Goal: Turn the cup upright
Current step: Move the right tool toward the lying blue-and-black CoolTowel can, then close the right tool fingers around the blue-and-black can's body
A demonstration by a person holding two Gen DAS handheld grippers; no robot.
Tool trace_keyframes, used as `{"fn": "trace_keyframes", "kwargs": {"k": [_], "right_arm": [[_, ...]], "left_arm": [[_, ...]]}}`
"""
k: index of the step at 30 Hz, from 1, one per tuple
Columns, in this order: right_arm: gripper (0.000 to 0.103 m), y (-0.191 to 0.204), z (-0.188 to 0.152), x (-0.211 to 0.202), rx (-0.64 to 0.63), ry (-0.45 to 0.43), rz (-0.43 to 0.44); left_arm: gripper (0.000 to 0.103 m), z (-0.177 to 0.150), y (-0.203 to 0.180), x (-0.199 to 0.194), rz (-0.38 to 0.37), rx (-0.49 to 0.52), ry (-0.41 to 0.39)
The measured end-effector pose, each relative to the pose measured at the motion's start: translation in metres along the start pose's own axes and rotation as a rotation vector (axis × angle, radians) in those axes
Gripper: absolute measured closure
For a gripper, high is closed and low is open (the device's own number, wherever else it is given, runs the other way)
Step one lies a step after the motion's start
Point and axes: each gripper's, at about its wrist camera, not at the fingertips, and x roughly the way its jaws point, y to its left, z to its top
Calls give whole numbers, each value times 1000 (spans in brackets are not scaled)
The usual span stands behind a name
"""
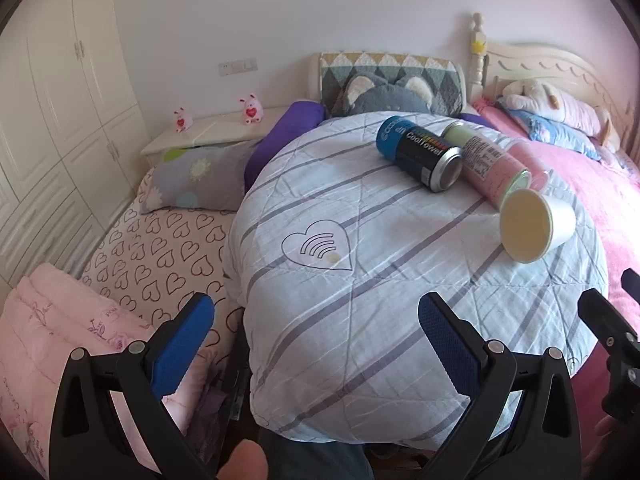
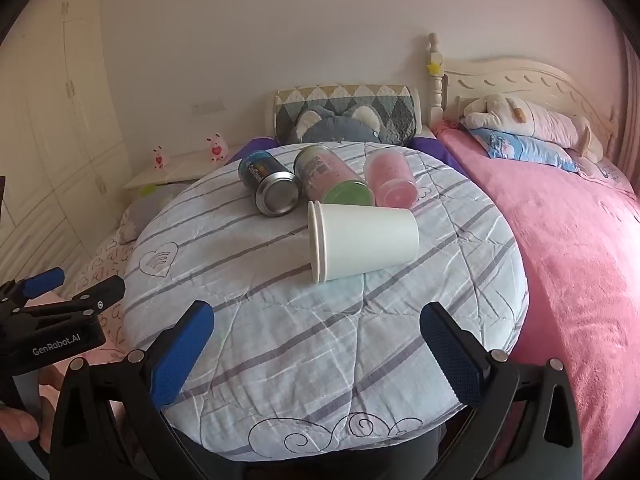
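Note:
A white paper cup (image 2: 364, 242) lies on its side on a round table covered with a striped quilt (image 2: 320, 340), its mouth facing left. In the left wrist view the cup (image 1: 536, 226) lies at the right with its open mouth toward the camera. My right gripper (image 2: 316, 340) is open and empty, held near the table's front edge, short of the cup. My left gripper (image 1: 316, 340) is open and empty, over the table's front left, far from the cup.
Three cylinders lie on their sides behind the cup: a black and blue can (image 2: 270, 186), a green-capped tube (image 2: 332, 180) and a pink tube (image 2: 392, 180). Beds flank the table: pink blanket (image 2: 580, 260) to the right, heart-print sheet (image 1: 160, 252) to the left.

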Motion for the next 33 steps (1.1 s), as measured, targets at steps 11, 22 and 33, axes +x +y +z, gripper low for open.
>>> {"fn": "trace_keyframes", "kwargs": {"k": [11, 22, 33], "right_arm": [[0, 23, 46, 6, -127, -13, 6], [0, 63, 125, 112, -320, 172, 128], [0, 91, 159, 205, -350, 347, 205]], "left_arm": [[0, 15, 15, 10, 15, -26, -5], [0, 43, 33, 46, 46, -74, 34], [0, 71, 35, 67, 69, -59, 35]]}}
